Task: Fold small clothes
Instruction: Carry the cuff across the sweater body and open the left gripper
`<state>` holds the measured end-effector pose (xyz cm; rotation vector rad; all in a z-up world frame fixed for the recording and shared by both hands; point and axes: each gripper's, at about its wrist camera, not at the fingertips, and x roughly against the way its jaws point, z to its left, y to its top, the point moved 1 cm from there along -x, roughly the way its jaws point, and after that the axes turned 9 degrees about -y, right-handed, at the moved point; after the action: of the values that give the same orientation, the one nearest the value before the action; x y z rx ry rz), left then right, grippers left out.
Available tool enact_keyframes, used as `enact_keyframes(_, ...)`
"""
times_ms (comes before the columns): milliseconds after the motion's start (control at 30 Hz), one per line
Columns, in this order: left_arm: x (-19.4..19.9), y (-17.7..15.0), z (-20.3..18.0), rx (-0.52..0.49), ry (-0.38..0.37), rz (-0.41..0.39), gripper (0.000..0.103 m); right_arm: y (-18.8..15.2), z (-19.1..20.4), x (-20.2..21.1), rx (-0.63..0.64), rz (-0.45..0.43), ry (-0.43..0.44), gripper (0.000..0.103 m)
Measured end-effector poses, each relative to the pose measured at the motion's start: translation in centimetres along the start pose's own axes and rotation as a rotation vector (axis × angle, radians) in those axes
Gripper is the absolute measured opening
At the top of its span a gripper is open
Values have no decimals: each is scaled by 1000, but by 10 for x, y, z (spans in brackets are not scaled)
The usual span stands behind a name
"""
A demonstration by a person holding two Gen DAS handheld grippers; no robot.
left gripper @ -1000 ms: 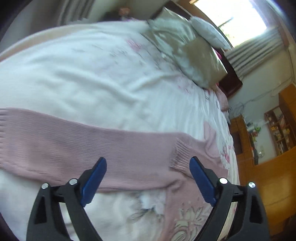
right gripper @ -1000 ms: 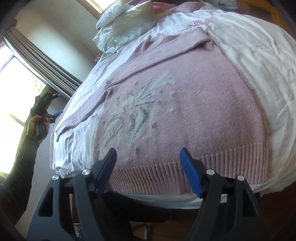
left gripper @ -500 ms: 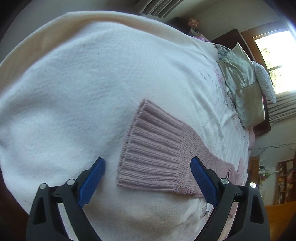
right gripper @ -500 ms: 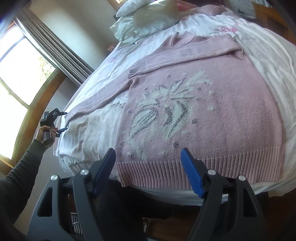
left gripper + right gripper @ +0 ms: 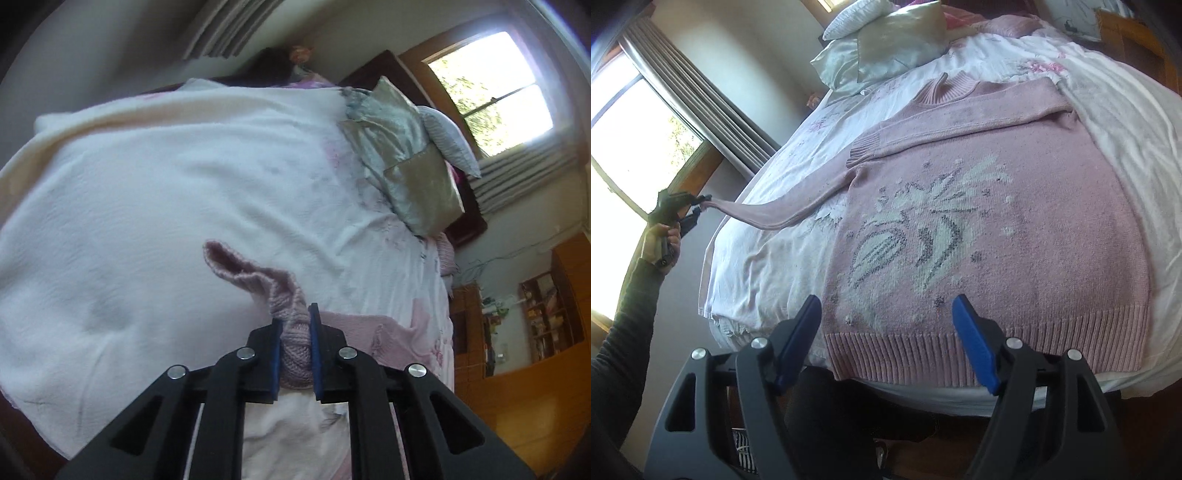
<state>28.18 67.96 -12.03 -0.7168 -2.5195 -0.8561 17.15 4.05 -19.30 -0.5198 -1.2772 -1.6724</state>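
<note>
A pink knitted sweater [image 5: 990, 229] with a white and grey leaf pattern lies flat on the bed, its ribbed hem toward me. One sleeve is folded across the chest, its cuff [image 5: 864, 146] near the left side. The other sleeve [image 5: 783, 212] is stretched out over the bed's left edge. My left gripper [image 5: 294, 314] is shut on that sleeve's cuff [image 5: 255, 275], bunched between the blue pads; in the right wrist view the left gripper [image 5: 677, 206] shows held in a hand. My right gripper [image 5: 886, 312] hovers open above the hem [image 5: 1015, 347], with nothing between its fingers.
The bed is covered by a white blanket [image 5: 155, 206] and a floral sheet [image 5: 827, 122]. Satin pillows [image 5: 886, 44] lie at the head. A window with curtains [image 5: 701, 96] is beside the bed's left side. Wooden shelves [image 5: 546, 321] stand against the far wall.
My left gripper has closed on the sleeve cuff and lifted it off the blanket, pulling the sleeve taut. My right gripper stays open and has shifted slightly over the hem.
</note>
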Motion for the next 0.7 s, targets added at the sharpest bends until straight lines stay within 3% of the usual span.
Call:
enact_keyframes(167, -71, -15, -145, -225, -106, 96, 12, 14, -32, 10, -82, -35, 10, 73)
enact_keyframes(367, -201, -83, -268, -399, -145, 270, 12, 16, -75, 19, -162, -59, -3, 73)
enact_keyframes(500, -294, -152, -305, -450, -143, 416, 12, 14, -102, 18, -192, -50, -25, 73)
enact_keyframes(700, -403, -255, -300, -478, -121, 648, 14, 22, -133, 16, -219, -31, -23, 73)
